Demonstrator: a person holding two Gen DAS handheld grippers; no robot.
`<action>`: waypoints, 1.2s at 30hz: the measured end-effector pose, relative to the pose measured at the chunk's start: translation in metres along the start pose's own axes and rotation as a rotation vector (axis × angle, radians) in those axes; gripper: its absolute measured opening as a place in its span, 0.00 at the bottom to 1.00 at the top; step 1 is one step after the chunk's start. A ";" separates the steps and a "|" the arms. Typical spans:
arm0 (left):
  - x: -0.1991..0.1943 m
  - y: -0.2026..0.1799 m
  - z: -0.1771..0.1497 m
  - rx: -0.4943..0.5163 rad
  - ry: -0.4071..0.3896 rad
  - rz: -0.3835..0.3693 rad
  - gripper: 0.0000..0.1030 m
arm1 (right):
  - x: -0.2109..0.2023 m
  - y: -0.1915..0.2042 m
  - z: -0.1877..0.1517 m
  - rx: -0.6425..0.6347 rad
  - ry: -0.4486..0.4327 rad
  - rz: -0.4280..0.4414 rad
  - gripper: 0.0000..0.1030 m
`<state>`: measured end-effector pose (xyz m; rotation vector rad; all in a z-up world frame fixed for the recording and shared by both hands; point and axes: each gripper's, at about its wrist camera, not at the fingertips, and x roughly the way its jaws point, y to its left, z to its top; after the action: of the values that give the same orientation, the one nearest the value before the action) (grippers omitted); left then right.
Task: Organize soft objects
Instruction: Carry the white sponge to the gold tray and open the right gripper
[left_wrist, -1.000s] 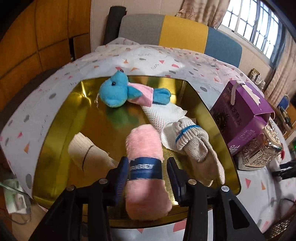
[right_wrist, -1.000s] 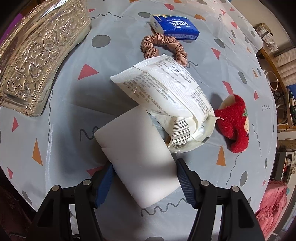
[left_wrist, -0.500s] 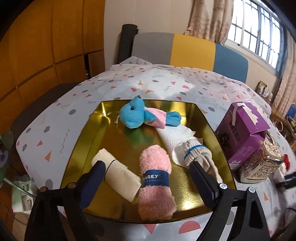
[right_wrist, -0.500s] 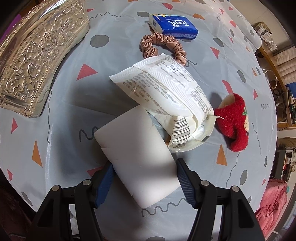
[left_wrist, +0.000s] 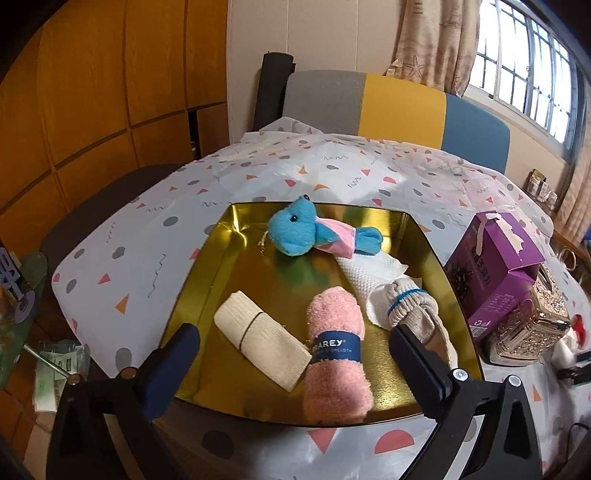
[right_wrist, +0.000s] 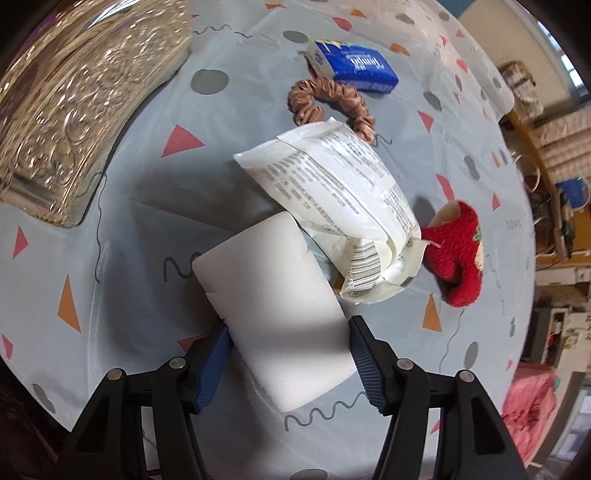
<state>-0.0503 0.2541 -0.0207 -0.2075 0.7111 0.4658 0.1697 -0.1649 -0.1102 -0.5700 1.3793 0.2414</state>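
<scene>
Left tool (left_wrist: 291, 343) has just spread wide, empty; right tool (right_wrist: 290, 341) has been closing.

Left claw (left_wrist: 293, 354) wide apart above pink towel roll (left_wrist: 338, 354) in gold tray (left_wrist: 221, 280).

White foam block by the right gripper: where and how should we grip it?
Grip the white foam block across its two long sides near the closest end, coming down from above. It lies flat, and the right gripper already straddles that end, jaws closing; its far corner tucks under the white packet.
</scene>
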 end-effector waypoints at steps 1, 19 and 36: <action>-0.001 0.000 0.000 0.005 -0.004 0.004 1.00 | -0.002 0.003 0.000 0.002 -0.003 -0.009 0.61; -0.016 -0.005 0.000 0.049 -0.052 0.011 1.00 | -0.039 0.010 0.000 0.154 -0.126 0.154 0.59; -0.015 -0.004 -0.004 0.061 -0.044 0.010 1.00 | -0.177 -0.027 0.087 0.365 -0.516 0.182 0.59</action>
<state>-0.0607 0.2437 -0.0134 -0.1361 0.6828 0.4565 0.2229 -0.1141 0.0748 -0.0636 0.9383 0.2538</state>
